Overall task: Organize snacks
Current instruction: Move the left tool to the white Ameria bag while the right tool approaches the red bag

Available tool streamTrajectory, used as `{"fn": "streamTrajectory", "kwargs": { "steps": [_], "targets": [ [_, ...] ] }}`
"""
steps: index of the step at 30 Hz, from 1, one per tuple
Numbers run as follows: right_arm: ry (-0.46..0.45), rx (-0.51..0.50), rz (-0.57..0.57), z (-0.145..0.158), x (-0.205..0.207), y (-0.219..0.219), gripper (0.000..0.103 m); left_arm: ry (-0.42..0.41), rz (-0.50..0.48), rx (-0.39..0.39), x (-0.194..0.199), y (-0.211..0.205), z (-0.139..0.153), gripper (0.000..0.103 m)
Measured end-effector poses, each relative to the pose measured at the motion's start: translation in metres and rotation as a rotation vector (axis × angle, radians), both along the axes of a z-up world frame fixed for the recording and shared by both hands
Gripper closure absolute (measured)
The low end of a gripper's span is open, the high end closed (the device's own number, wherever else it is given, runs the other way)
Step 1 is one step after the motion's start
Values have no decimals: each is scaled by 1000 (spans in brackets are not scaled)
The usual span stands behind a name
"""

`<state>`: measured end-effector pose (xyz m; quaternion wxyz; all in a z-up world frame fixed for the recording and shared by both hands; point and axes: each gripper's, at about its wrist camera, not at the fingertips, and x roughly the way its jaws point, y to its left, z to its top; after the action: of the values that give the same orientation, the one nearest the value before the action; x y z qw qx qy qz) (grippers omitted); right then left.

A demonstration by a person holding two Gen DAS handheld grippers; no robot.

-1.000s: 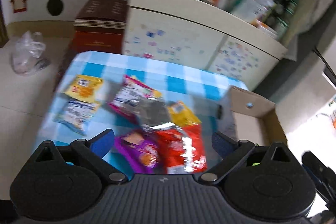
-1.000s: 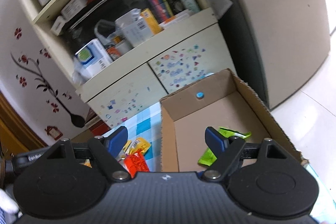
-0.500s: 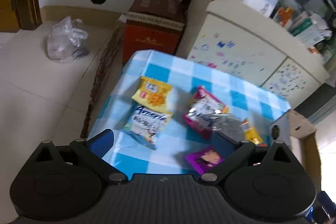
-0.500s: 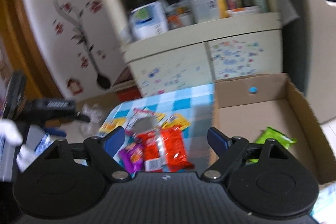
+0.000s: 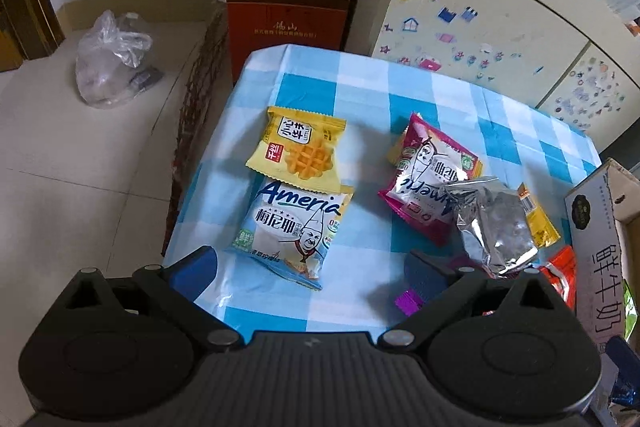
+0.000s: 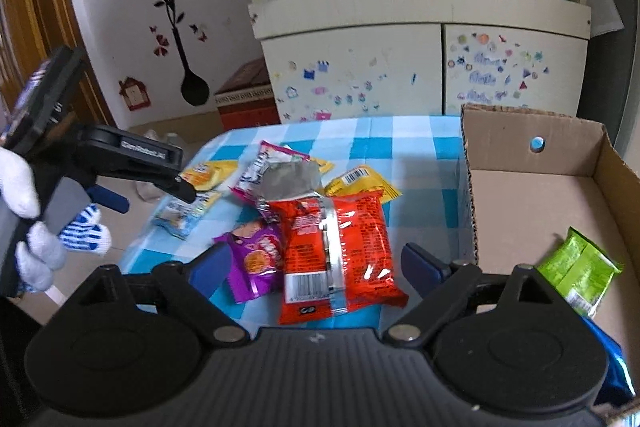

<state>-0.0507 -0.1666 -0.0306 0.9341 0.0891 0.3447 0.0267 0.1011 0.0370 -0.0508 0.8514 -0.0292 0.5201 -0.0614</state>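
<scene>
A knotted plastic bag lies on the floor near a red-brown carton; a stickered cabinet stands behind.

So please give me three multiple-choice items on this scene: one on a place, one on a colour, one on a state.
1. Where is the green packet?
A. in the box
B. on the cloth
C. on the floor

2. What colour is the packet under the waffle packet?
A. red
B. light blue
C. purple

3. How do the right gripper's jaws stand?
A. shut on the red packet
B. open, gripping nothing
C. shut, empty

Answers: 1 A, it lies on the box floor. 2 B, the light blue packet is partly overlapped. 3 B, the jaws are opening, clear of the packet.
</scene>
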Motion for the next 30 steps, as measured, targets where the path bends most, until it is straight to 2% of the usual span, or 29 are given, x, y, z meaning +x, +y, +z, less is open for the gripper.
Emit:
{"fn": "streamTrajectory", "kwargs": {
  "steps": [14,23,27,30],
  "targets": [
    [71,-31,5,-26,35,11,8,55,-54,57,25,-12,-28,1],
    [77,-51,19,-32,42,14,7,58,-85,135,33,-23,-46,1],
    [76,-65,35,-30,42,18,8,75,-81,105,33,-23,-43,12],
    [65,-83,47,-30,40,20,17,59,-113,103,29,-28,-39,26]
  ]
}}
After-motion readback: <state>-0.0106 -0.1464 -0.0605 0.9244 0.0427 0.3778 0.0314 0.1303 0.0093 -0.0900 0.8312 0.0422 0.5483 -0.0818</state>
